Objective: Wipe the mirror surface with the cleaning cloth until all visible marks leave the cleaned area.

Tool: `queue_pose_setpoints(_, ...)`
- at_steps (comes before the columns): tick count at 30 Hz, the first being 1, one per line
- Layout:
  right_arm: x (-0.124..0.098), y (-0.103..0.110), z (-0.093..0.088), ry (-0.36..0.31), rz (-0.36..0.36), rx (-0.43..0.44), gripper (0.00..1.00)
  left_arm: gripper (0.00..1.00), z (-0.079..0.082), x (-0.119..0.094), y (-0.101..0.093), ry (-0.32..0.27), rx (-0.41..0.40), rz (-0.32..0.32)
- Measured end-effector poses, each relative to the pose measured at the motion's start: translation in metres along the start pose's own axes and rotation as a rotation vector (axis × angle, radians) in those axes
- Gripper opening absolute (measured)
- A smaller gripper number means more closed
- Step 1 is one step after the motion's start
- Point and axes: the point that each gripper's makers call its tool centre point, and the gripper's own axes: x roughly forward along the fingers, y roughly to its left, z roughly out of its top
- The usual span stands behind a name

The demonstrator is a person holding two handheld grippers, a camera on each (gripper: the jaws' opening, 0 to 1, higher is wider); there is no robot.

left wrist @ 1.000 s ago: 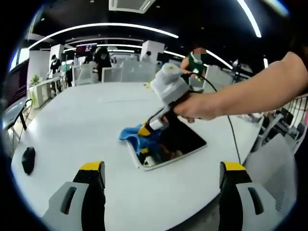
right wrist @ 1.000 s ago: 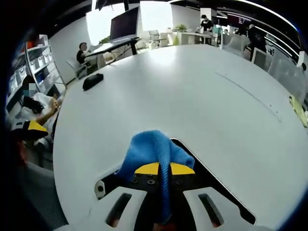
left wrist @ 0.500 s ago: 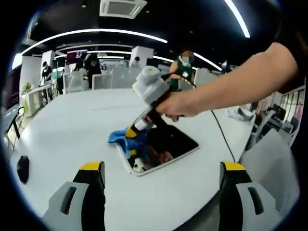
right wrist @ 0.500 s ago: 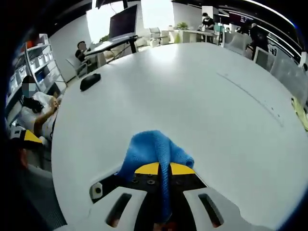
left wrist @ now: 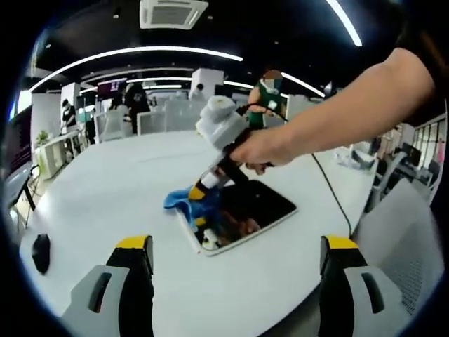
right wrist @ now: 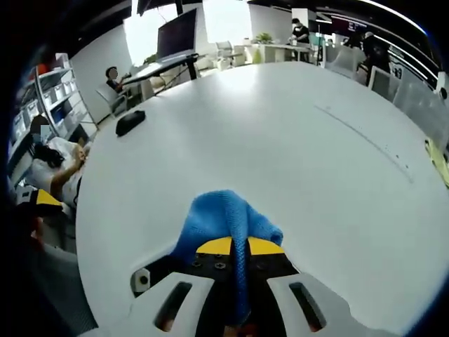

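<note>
A flat white-framed mirror [left wrist: 242, 216] lies on the white table [left wrist: 119, 182]. A hand holds my right gripper [left wrist: 200, 191], which is shut on the blue cleaning cloth [left wrist: 184, 201] and presses it down at the mirror's near-left corner. In the right gripper view the cloth [right wrist: 223, 221] bunches out in front of the closed yellow-tipped jaws of the right gripper [right wrist: 233, 246], with the mirror [right wrist: 158, 270] dark beneath them. My left gripper [left wrist: 237, 251] hangs open above the table's near edge, well short of the mirror, with nothing between its fingers.
A black computer mouse [left wrist: 41, 251] lies near the table's left edge, also seen far off as the mouse [right wrist: 130, 121]. A cable trails from the right gripper over the table. People, chairs and desks stand beyond the table [right wrist: 295, 126].
The cloth and right gripper slid slightly along the mirror's left end. The left gripper's camera shifted, moving the whole scene in view. Both grippers keep their states.
</note>
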Motion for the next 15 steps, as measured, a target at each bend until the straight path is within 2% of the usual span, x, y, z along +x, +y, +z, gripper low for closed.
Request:
queue_pose_setpoints(4, -0.0002, 0.0006, -0.0001, -0.001, 0.004, 0.0, 0.01, 0.99, -0.0033, -0.0001, -0.0009, 0.02, -0.015, -0.005)
queue_pose_setpoints(15, -0.0033, 0.0044, -0.001, -0.006, 0.009, -0.019, 0.01, 0.99, -0.0033, 0.0005, -0.0037, 0.015, -0.018, -0.022)
